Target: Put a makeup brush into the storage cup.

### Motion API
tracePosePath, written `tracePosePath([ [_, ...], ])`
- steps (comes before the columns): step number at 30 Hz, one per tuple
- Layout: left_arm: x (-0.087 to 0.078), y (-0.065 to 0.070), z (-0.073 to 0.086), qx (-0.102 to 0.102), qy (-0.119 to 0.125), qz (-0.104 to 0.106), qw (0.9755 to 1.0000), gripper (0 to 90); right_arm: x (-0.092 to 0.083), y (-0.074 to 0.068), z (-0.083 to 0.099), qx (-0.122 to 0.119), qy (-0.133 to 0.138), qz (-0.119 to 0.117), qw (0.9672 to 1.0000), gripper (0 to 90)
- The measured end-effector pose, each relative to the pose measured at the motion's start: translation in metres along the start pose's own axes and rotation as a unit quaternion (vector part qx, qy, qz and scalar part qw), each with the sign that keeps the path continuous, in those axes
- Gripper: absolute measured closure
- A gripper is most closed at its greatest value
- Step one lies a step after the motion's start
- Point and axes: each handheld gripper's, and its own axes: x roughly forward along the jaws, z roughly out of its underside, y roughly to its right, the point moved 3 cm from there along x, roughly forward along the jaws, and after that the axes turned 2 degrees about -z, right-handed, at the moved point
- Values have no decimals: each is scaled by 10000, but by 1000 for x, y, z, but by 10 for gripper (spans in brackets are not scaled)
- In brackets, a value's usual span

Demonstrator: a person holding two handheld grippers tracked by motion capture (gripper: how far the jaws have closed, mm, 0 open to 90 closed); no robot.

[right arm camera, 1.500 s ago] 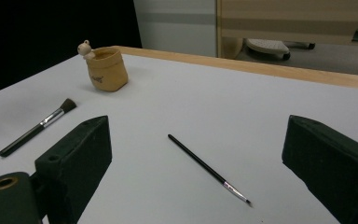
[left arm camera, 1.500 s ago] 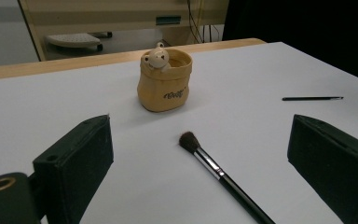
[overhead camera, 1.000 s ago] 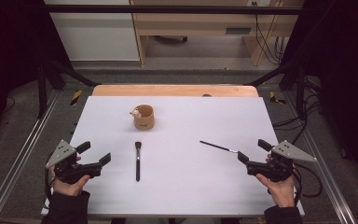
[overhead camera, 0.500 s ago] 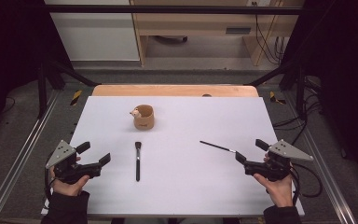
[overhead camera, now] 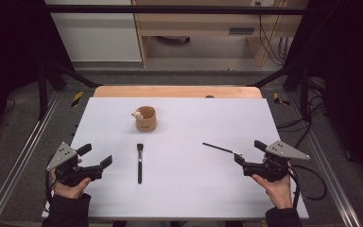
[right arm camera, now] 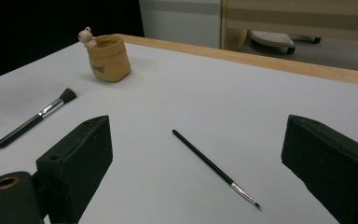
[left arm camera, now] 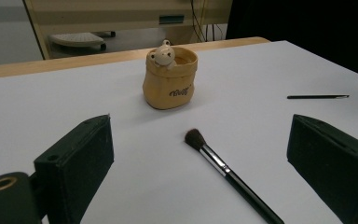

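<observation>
A tan pouch-shaped cup (overhead camera: 145,118) with a small bear figure on its rim stands upright at the table's middle back. A black makeup brush (overhead camera: 139,163) lies in front of it, bristles toward the cup. A thin black liner brush (overhead camera: 222,149) lies to the right. My left gripper (overhead camera: 96,156) is open near the front left, left of the makeup brush (left arm camera: 233,177), with the cup (left arm camera: 170,79) beyond it. Also open, my right gripper (overhead camera: 249,151) is just right of the liner brush (right arm camera: 214,168), whose tip lies between the jaws' line. Neither gripper holds anything.
The white table top (overhead camera: 184,189) has a wooden strip (overhead camera: 177,91) along its far edge. Metal frame rails (overhead camera: 23,156) run down both sides, and cables (overhead camera: 312,175) trail at the right. A desk and cabinet stand on the floor beyond the table.
My right gripper has edged slightly left and toward the front edge, closer to the liner brush. The left gripper and the objects have stayed put.
</observation>
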Motion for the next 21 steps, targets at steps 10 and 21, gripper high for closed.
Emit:
tracePosePath([
  [10,2,2,1,20,-32,7,10000,64,24,-6,-2,-101,-330,-8,9994,100],
  [21,4,5,2,78,-81,35,9999,64,51,-9,-5,-141,-584,1,9982,113],
])
